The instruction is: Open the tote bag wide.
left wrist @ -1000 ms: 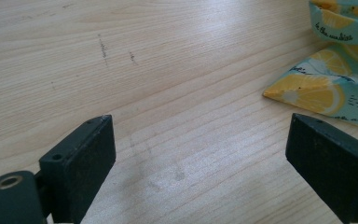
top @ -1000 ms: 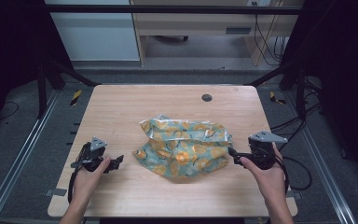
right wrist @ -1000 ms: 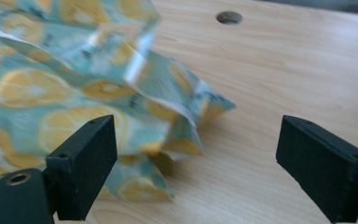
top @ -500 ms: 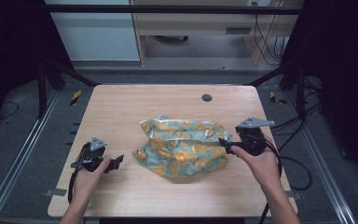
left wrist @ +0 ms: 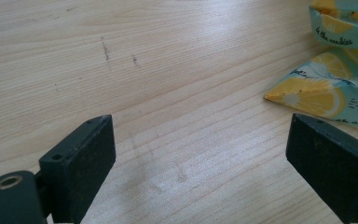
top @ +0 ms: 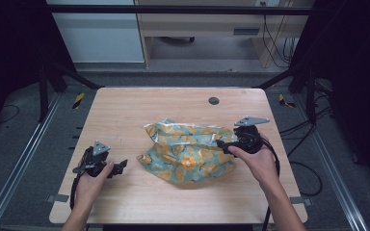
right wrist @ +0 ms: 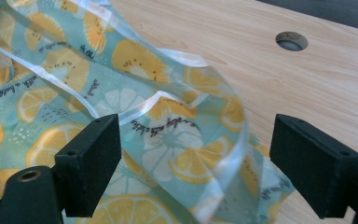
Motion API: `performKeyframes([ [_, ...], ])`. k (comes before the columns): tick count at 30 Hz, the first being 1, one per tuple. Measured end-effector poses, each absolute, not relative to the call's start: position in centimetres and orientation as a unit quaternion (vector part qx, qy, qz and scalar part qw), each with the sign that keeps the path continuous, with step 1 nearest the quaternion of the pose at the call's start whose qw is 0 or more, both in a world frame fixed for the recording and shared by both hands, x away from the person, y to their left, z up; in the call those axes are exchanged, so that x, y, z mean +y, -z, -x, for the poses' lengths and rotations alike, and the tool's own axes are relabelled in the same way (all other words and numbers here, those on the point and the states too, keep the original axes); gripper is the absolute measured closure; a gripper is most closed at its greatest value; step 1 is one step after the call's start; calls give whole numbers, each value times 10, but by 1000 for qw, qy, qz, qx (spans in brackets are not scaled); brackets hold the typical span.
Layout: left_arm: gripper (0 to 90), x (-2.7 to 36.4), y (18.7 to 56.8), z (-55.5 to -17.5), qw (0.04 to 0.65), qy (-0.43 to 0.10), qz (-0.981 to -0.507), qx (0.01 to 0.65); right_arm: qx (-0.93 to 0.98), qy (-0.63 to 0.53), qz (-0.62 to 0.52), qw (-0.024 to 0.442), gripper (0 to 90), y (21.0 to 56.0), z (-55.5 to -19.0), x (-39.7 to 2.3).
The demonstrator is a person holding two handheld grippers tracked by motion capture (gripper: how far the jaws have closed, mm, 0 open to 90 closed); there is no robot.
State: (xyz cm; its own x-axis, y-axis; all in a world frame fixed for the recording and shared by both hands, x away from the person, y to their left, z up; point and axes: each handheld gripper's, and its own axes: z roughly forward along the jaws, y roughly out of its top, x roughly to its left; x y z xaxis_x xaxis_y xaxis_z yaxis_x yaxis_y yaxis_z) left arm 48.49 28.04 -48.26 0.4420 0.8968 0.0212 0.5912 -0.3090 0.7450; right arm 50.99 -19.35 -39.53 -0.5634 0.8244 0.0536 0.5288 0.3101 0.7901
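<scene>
A crumpled teal plastic bag (top: 188,154) printed with orange citrus slices lies in the middle of the wooden table (top: 125,110). My right gripper (top: 220,143) is at the bag's right edge. In the right gripper view the bag (right wrist: 158,126) has its clear rim rising between the wide jaws of the right gripper (right wrist: 193,154); the jaws have just been opening and the pads do not press it. My left gripper (top: 120,167) rests low on the table, left of the bag. Its jaws (left wrist: 200,154) stand open over bare wood, a bag corner (left wrist: 326,88) just beyond the right jaw.
A round cable hole (top: 214,100) sits in the table's far side, also seen as the hole (right wrist: 292,40) beyond the right jaw. Metal frame rails (top: 24,159) flank the table. Cables (top: 308,168) trail off the right edge.
My right gripper has moved left and a little farther up the table, onto the bag's right edge. The left gripper has stayed where it was.
</scene>
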Motion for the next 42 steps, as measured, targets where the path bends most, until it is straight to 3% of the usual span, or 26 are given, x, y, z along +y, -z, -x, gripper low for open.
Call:
performKeyframes([
  [6, 78, 280, 483, -485, 341, -224, -778, 478, 805, -378, -413, 195, 139, 405, -506, -182],
  [11, 78, 280, 483, -485, 342, -225, -776, 479, 812, -376, -402, 196, 222, 407, -506, -178],
  [12, 78, 280, 483, -485, 341, -224, -778, 478, 814, -375, -397, 197, 321, 408, -507, -177],
  [14, 78, 280, 483, -485, 341, -224, -777, 479, 816, -374, -395, 198, 348, 408, -507, -177],
  [15, 77, 280, 483, -485, 341, -224, -777, 479, 819, -373, -390, 196, 484, 408, -508, -177],
  [16, 77, 280, 483, -485, 341, -224, -778, 479, 819, -373, -390, 196, 484, 408, -508, -177],
  [20, 77, 281, 483, -485, 341, -223, -778, 479, 825, -373, -379, 193, 741, 409, -507, -177],
  [23, 78, 280, 483, -485, 344, -223, -775, 481, 824, -382, -372, 192, 858, 406, -506, -177],
  [42, 110, 282, 472, -481, 373, -224, -762, 479, 813, -463, -303, 179, 896, 374, -457, -165],
])
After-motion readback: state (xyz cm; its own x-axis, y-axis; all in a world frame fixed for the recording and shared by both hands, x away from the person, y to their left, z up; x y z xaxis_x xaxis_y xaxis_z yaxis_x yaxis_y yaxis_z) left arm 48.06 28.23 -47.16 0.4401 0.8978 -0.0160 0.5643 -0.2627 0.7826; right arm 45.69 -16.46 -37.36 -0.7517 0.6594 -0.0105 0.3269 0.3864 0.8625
